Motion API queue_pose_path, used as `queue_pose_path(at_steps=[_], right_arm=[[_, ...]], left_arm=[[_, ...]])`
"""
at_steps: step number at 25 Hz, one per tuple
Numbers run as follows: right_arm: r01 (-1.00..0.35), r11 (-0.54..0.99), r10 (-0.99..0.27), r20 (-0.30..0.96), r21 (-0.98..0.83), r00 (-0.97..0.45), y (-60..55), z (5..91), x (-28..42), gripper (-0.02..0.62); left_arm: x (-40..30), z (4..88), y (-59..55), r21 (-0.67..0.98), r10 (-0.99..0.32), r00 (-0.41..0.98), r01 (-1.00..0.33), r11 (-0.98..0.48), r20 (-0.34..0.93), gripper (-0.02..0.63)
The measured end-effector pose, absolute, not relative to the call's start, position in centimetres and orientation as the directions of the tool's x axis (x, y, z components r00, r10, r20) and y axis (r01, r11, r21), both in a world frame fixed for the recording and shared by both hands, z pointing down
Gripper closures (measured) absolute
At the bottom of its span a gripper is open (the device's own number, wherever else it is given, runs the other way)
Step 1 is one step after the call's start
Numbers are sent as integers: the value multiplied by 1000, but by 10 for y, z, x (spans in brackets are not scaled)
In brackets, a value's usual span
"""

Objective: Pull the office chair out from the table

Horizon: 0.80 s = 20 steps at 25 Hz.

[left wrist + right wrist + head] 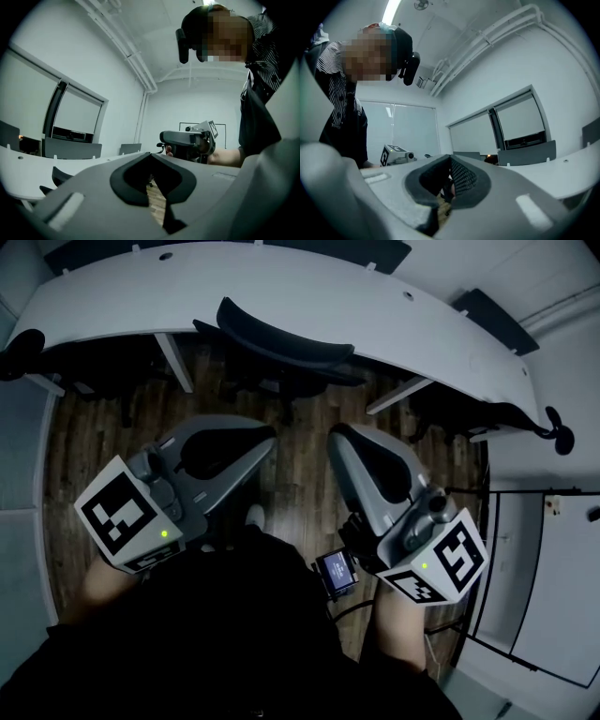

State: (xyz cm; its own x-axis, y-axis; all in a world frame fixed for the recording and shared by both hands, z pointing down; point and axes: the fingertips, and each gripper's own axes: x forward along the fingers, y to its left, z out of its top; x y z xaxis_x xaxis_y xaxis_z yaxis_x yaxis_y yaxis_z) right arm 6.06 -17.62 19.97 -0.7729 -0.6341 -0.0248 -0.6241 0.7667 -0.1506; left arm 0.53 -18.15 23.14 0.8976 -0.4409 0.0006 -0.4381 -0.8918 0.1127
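The black office chair [281,345] is tucked under the curved white table [309,296], with its curved backrest jutting out over the wooden floor. My left gripper [266,433] and right gripper [337,432] hang side by side in front of the backrest, apart from it, both shut with nothing in them. In the left gripper view the jaws [151,155] meet at the tip, with the chair's back [60,176] low at the left and the right gripper [187,139] beyond. The right gripper view shows closed jaws [450,157] and the left gripper [396,154].
More black chair parts stick out at the table's left end [21,352] and right end [551,426]. White table legs [174,362] stand beside the chair. A white panel [548,587] lines the right side. A small lit device [336,571] hangs at the person's waist.
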Motion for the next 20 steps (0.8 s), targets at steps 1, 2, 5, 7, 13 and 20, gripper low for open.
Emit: queue_pose_path(at_steps=[1,2,5,7,13,20], right_arm=[[-621,769,-631,-29,-154,-775,-183,199,67,594],[-618,770,-630,-33,-158,-776,-189,199,73,594],[-616,768,-630,-38,-174,-775,-207,203,91,594],[-614,769,-628,-34,-179,-777,-218,208,102,594],[-613,764,-629,-23,-200,-777,-250,226,127,594],[-612,759,-631,-20,-222,-776,-297,235,120,594]], left_arm=[[11,231,-187,111,-441,897,-439,-892,9,604],[17,232,-193,113,-441,898,-440,-891,16,604],[34,237,-212,128,-448,893,-449,-884,38,604],[44,241,-224,133,-455,889,-457,-879,46,604],[62,254,-251,141,-464,883,-470,-871,73,604],[37,257,-301,140,-502,861,-508,-850,78,604]])
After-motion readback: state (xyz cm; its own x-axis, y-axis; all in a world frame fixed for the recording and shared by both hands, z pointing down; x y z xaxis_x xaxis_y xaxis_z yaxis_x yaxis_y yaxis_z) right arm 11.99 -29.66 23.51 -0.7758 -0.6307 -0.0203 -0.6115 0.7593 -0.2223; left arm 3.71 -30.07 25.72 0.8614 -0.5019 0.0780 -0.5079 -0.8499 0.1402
